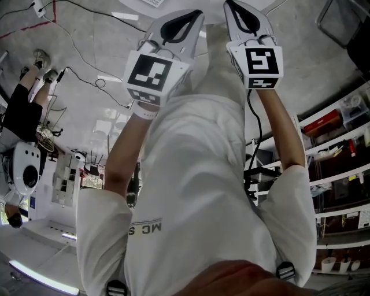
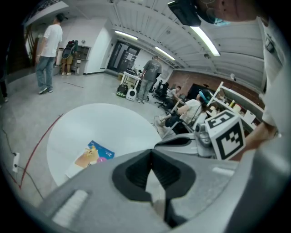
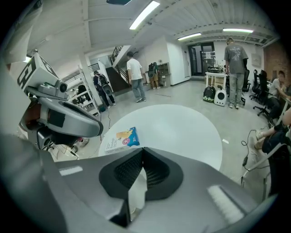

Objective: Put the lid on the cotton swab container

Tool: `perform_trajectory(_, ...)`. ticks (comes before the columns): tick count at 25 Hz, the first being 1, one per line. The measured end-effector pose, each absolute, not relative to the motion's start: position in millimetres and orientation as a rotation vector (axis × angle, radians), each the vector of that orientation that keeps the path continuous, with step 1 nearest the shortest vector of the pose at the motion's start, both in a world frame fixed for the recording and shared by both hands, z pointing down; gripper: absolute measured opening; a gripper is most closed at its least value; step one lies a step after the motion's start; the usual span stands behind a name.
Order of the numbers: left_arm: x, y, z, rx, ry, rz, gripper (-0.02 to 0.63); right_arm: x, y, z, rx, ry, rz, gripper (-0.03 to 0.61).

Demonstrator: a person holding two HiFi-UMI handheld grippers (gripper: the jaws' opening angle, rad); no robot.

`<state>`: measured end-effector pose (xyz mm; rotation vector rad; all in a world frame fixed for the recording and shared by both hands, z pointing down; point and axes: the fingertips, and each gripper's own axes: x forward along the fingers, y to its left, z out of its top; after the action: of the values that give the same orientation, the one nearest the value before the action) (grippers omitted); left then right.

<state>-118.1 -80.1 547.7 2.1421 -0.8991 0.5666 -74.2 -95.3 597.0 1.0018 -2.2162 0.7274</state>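
A flat blue-and-white printed box [image 2: 91, 157] lies near the edge of a round white table [image 2: 113, 125]; the right gripper view shows the same box [image 3: 122, 139] on the table [image 3: 182, 132]. I cannot make out a separate lid. My left gripper [image 2: 151, 152] is held above and short of the table, with its jaws together and nothing between them. My right gripper [image 3: 142, 150] is held the same way, also empty. In the head view both grippers, left [image 1: 193, 17] and right [image 1: 230, 7], are raised side by side in front of a white shirt.
Several people stand or sit around the room, such as a person [image 2: 47, 54] at the far left and another person [image 3: 236, 73] by a desk. Cables [image 1: 87, 52] trail over the grey floor. Shelves [image 1: 341, 150] with boxes line the right side.
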Motion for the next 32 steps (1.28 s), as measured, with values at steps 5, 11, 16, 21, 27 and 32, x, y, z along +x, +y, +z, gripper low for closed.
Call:
perform_trajectory(5,-115.7,-76.9,552.9,2.136,-0.889,0.573,0.002,-72.3,-99.8,603.4,1.031,-2.19,0.742,-0.002)
perform_trajectory(11,-113.8,-73.6,560.9,2.126,-0.879,0.572,0.002,-73.1,-101.6,611.7,1.014,-2.17,0.734,-0.002)
perform_trajectory(16,-111.0,-68.9,557.2,2.129,-0.877,0.574,0.002,-72.3,-100.5,610.0,1.001,-2.168,0.786,-0.003)
perform_trajectory(21,-107.4,-69.1,553.3,2.146,-0.881,0.572,0.002,-69.9,-99.2,612.4,1.031,-2.151,0.805,-0.003)
perform_trajectory(27,-105.3,-69.1,544.6,2.163,-0.894,0.576,0.002,-59.6,-104.7,596.1,1.086,-2.177,0.797,-0.003)
perform_trajectory(32,-104.2,-66.6,525.2,2.174,-0.915,0.568,0.002,-52.0,-104.2,566.1,1.109,-2.218,0.759,-0.005)
